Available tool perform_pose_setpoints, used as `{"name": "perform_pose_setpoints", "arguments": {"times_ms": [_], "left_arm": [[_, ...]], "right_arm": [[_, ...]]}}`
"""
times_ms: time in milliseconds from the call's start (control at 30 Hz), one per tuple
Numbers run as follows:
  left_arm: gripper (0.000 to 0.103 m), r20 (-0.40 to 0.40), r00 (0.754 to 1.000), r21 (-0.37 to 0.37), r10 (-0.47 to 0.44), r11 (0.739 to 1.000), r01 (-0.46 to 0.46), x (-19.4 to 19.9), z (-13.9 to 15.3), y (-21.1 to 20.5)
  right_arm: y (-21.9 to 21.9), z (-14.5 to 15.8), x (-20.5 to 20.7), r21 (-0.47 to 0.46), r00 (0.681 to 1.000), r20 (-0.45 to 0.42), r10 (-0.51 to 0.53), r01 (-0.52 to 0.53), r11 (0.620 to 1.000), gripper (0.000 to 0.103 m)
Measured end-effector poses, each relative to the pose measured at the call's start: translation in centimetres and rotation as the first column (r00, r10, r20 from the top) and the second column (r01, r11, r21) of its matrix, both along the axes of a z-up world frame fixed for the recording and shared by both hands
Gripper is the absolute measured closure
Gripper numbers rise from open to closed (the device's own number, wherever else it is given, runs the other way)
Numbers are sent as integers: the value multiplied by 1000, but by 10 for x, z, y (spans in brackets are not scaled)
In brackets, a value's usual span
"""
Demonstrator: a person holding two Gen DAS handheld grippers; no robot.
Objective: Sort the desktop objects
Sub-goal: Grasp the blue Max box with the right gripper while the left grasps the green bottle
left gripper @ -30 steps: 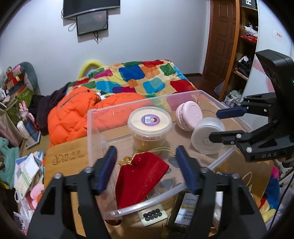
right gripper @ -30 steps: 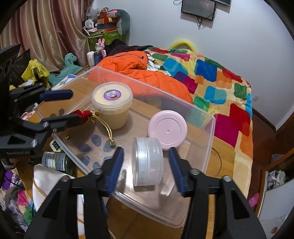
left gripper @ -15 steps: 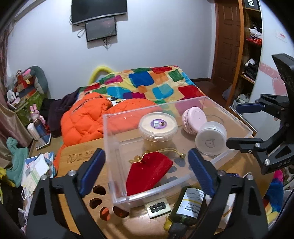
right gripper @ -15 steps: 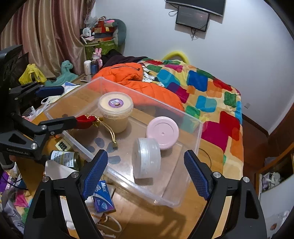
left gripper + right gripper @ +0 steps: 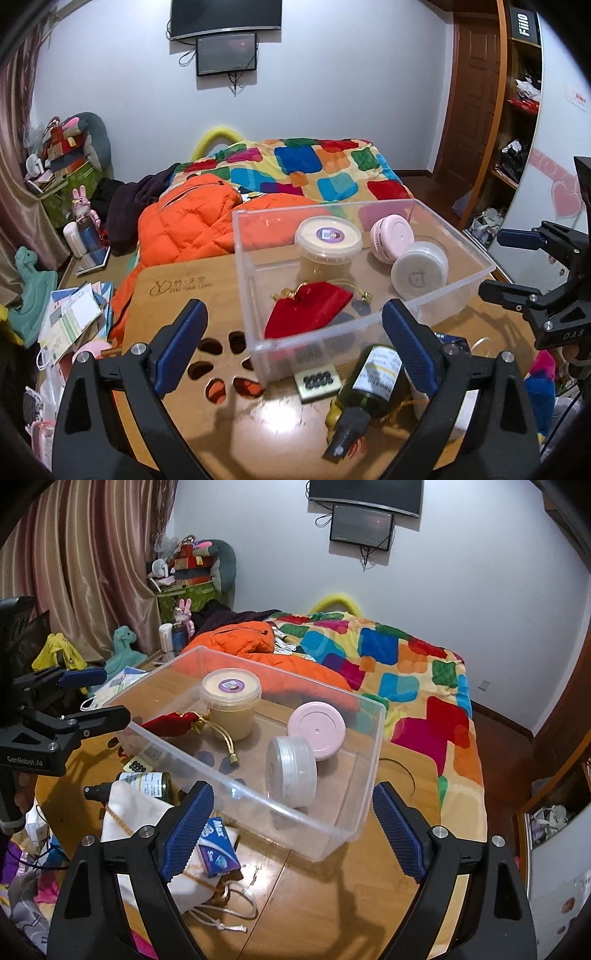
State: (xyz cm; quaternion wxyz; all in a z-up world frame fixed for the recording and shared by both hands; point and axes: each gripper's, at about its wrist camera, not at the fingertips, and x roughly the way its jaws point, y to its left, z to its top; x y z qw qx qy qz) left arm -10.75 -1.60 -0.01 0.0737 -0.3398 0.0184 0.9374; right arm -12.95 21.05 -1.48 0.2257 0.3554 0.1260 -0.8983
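A home bedroom: a bed (image 5: 321,173) under a bright patchwork quilt (image 5: 399,653), a wall-mounted television (image 5: 225,16), pink curtains (image 5: 85,561), and plush toys (image 5: 72,134) piled nearby.

We note both grippers now stand wide apart and back from the clear bin (image 5: 436,306): the left gripper (image 5: 295,347) no longer frames the red pouch (image 5: 306,314), and the right gripper (image 5: 291,830) appears clear of the white jar (image 5: 291,771).
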Motion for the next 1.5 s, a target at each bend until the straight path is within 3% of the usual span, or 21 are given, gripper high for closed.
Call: {"name": "perform_pose_setpoints", "arguments": {"times_ms": [467,533,800,1133,1367,1433,1500], "left_arm": [[6,23,1000,17,4,1000,-4,21,-16,-8],[6,34,999,16,-2,1000,1,22,-21,-7],[6,48,998,32,-27,999,25,22,-32,-3],[6,68,995,20,-78,997,77,19,-44,10],[7,53,993,-21,-102,994,103,20,-46,21],[9,51,992,-28,-112,993,114,20,-46,23],[17,57,991,-35,-125,991,127,20,-48,26]], "right_arm": [[-5,-20,18,-54,997,17,76,-75,996,18],[-8,-21,21,-44,996,4,93,-93,995,21],[-13,-35,22,-46,988,49,144,-142,989,53],[-14,-56,14,-87,970,149,191,-179,980,57],[-15,-61,7,-143,955,196,224,-198,970,67],[-15,-62,6,-152,951,209,229,-199,968,67],[-14,-63,3,-165,945,227,234,-200,966,68]]}}
